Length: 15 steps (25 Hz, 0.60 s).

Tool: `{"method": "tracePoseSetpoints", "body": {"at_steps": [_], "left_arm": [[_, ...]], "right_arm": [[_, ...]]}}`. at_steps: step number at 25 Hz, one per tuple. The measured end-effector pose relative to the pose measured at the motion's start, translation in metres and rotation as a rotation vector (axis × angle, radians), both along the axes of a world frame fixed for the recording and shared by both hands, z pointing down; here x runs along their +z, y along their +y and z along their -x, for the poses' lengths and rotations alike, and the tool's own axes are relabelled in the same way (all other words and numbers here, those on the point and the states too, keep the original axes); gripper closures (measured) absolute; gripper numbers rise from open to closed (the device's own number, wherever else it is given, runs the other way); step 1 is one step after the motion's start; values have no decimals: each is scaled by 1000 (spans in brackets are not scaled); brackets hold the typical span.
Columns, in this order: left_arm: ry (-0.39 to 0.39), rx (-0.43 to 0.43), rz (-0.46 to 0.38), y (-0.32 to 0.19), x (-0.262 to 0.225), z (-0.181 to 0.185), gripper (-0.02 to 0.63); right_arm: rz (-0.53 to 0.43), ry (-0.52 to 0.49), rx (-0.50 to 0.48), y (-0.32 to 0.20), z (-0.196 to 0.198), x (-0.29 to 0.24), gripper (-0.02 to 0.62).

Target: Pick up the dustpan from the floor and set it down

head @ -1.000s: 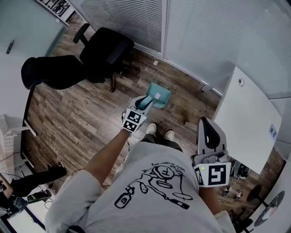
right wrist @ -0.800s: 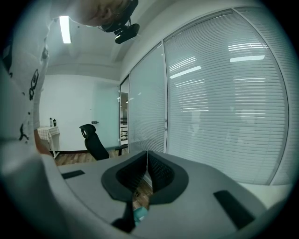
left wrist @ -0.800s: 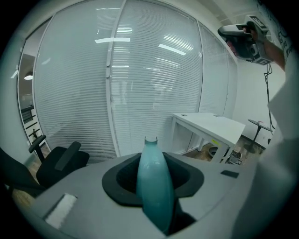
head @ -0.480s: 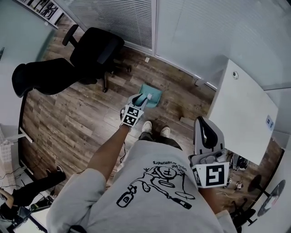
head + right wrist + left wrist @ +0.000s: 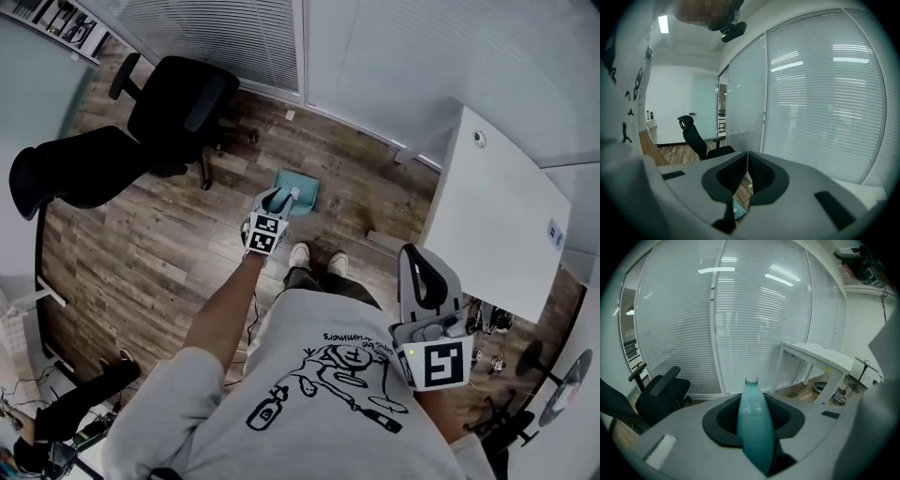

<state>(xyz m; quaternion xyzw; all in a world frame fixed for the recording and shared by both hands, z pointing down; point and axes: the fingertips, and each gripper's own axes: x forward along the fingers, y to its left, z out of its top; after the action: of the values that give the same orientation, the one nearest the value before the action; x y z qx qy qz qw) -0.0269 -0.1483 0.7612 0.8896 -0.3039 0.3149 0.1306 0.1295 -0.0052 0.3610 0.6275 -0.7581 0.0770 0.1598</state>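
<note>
- Grip: left gripper (image 5: 278,201) pinches the teal dustpan handle (image 5: 754,427); the handle's long axis runs along the jaws.
- Dustpan (image 5: 302,191) hangs just beyond that gripper, low over the wood floor (image 5: 169,244), ahead of the shoes (image 5: 300,255); floor contact not resolvable.
- Idle: right gripper (image 5: 747,164) pressed together, empty, well apart.

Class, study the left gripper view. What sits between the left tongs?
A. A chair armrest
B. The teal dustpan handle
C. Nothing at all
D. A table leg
B: in the left gripper view the teal dustpan handle runs up between the left tongs, which are closed on it.
</note>
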Motion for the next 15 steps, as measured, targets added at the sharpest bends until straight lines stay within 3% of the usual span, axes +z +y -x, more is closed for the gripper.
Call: {"method": "tracePoseSetpoints", "body": {"at_steps": [11,15], "left_arm": [[-24,-36,12,4,32,9,489],[-78,-73,73,10,43,22,488]], "right_arm": [[24,8,-9,3,1,7,589],[19,-2,-5,3,-2,8,589]]}}
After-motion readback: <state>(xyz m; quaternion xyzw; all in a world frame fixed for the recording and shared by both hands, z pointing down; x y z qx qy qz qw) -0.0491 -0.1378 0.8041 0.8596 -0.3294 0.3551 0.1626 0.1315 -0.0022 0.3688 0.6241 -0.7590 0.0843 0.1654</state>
